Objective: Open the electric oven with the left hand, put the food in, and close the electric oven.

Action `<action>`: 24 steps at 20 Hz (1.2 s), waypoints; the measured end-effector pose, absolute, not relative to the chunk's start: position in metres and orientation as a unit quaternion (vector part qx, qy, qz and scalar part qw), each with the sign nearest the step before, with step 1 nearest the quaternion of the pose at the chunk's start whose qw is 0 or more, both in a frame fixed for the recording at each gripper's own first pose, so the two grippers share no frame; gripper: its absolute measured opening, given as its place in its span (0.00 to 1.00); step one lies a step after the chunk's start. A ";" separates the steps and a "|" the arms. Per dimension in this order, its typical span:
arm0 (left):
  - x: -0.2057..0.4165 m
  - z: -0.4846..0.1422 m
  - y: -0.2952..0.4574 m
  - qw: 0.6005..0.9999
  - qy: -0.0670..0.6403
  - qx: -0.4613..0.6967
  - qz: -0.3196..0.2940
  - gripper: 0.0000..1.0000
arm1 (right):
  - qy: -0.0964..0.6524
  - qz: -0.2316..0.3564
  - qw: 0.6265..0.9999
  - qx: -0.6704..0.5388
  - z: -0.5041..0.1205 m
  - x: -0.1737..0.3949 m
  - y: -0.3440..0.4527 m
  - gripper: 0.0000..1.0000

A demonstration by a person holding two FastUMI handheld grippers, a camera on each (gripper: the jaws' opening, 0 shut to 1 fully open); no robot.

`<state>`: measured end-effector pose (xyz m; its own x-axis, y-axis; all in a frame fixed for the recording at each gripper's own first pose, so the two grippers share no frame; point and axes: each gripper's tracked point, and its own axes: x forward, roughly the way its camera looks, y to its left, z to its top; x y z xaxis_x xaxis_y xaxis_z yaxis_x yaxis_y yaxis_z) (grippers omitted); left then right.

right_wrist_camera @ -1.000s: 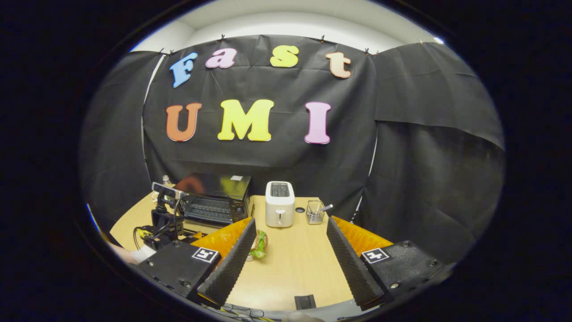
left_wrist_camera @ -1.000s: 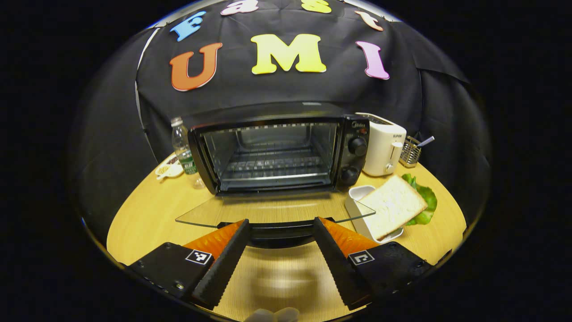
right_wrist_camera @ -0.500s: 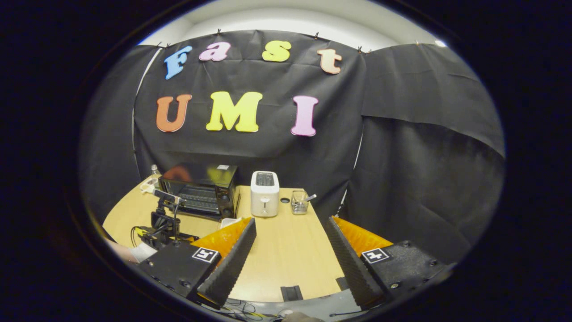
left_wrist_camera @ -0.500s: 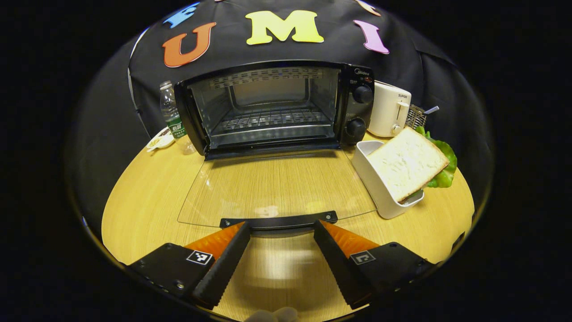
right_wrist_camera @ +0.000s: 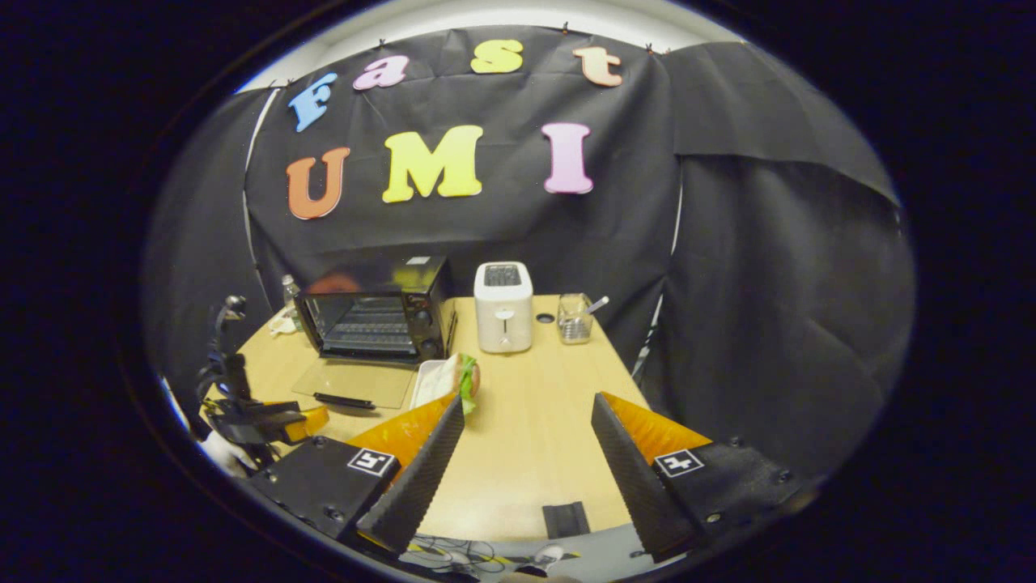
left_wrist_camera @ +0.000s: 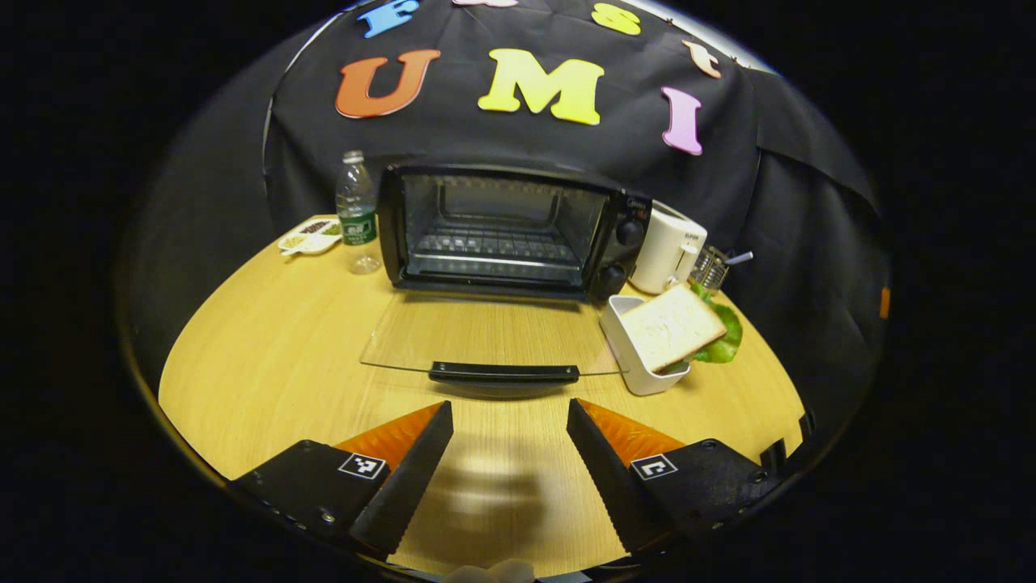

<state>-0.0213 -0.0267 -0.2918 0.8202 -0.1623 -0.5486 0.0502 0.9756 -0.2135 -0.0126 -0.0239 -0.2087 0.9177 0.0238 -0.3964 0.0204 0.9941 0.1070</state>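
Glass oven door (left_wrist_camera: pixel 486 332) — flat open

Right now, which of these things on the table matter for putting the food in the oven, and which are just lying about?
Part of the job: electric oven, its glass door lying open, the sandwich in its white tray, both tongs, left and right.

Just lying about: toaster, water bottle, snack dish, wire holder.
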 end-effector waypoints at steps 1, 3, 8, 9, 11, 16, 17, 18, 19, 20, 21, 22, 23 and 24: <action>-0.027 -0.276 -0.016 0.952 0.284 -0.102 -0.047 0.94 | 0.216 0.016 0.974 0.068 -0.227 -0.002 -0.018 0.96; -0.038 -0.234 0.007 0.963 0.246 -0.102 -0.030 0.93 | 0.231 0.045 0.968 0.086 -0.256 0.025 -0.007 1.00; -0.055 -0.132 0.045 0.987 0.151 -0.054 0.009 0.92 | 0.274 0.129 0.943 0.136 -0.303 0.098 0.028 0.99; -0.058 -0.115 0.046 0.989 0.137 -0.049 0.016 0.93 | 0.278 0.144 0.938 0.147 -0.306 0.114 0.035 0.99; -0.060 -0.085 0.048 0.992 0.113 -0.035 0.031 0.92 | 0.286 0.168 0.929 0.162 -0.308 0.146 0.045 0.98; -0.060 -0.041 0.045 0.994 0.084 -0.031 0.067 0.93 | 0.329 0.231 0.894 0.196 -0.323 0.190 0.062 0.87; -0.060 -0.038 0.047 0.993 0.085 -0.032 0.078 0.93 | 0.341 0.239 0.887 0.198 -0.326 0.193 0.064 0.84; -0.060 -0.037 0.046 0.992 0.088 -0.036 0.086 0.93 | 0.352 0.244 0.881 0.200 -0.330 0.197 0.063 0.82; -0.061 -0.036 0.045 0.990 0.092 -0.041 0.099 0.92 | 0.363 0.249 0.874 0.207 -0.332 0.198 0.065 0.75; -0.061 -0.035 0.045 0.988 0.094 -0.044 0.110 0.92 | 0.370 0.261 0.864 0.222 -0.330 0.197 0.068 0.82; -0.063 -0.035 0.044 0.987 0.097 -0.047 0.119 0.93 | 0.378 0.268 0.855 0.234 -0.330 0.197 0.069 0.56; -0.064 -0.034 0.042 0.987 0.093 -0.047 0.125 0.93 | 0.377 0.276 0.849 0.245 -0.328 0.197 0.069 0.52; -0.066 -0.034 0.041 0.986 0.095 -0.047 0.129 0.93 | 0.378 0.279 0.845 0.256 -0.327 0.199 0.069 0.49; -0.068 -0.036 0.041 0.986 0.096 -0.046 0.132 0.93 | 0.381 0.281 0.840 0.264 -0.325 0.198 0.069 0.46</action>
